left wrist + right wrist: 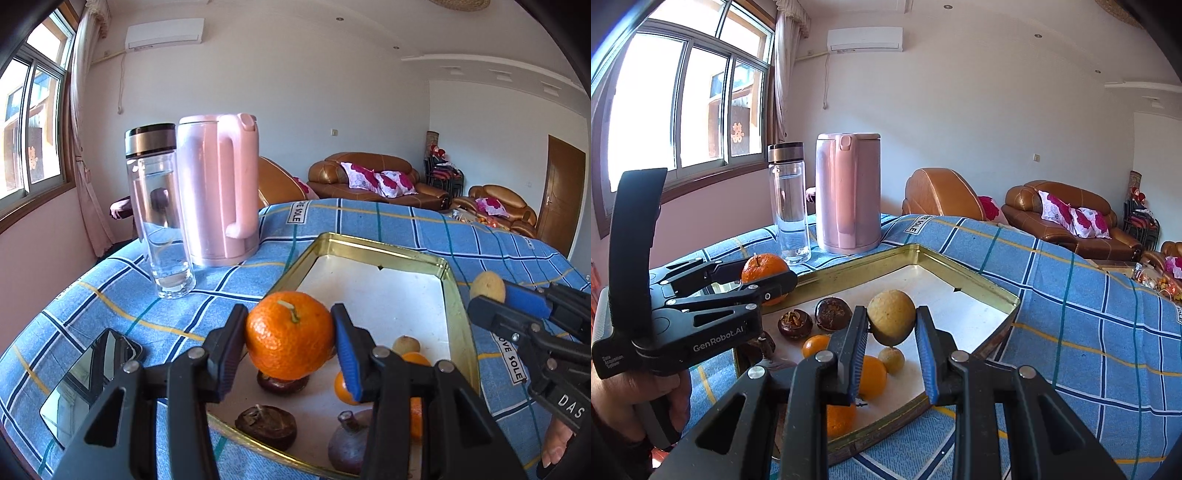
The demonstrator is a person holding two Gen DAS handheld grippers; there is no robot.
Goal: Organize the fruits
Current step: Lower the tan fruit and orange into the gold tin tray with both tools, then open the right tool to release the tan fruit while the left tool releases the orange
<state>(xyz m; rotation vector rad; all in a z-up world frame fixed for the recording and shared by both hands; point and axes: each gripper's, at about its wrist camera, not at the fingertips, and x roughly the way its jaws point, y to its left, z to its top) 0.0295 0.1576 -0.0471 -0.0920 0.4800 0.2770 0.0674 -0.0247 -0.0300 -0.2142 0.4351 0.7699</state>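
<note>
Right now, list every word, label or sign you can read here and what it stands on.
"GenRobot.AI": side of the black left gripper.
"DAS", cut off: black right gripper.
"OVE SOLE", partly cut off: white tags on the blue checked tablecloth.
Red Chinese character: window pane.
Small white print on the left gripper's body: too small.

Tangerine [290,334] in left claw [290,341]

table [388,221], blue plaid cloth | tray [369,245] | kettle [218,188] | bottle [159,206] | phone [92,376]
</note>
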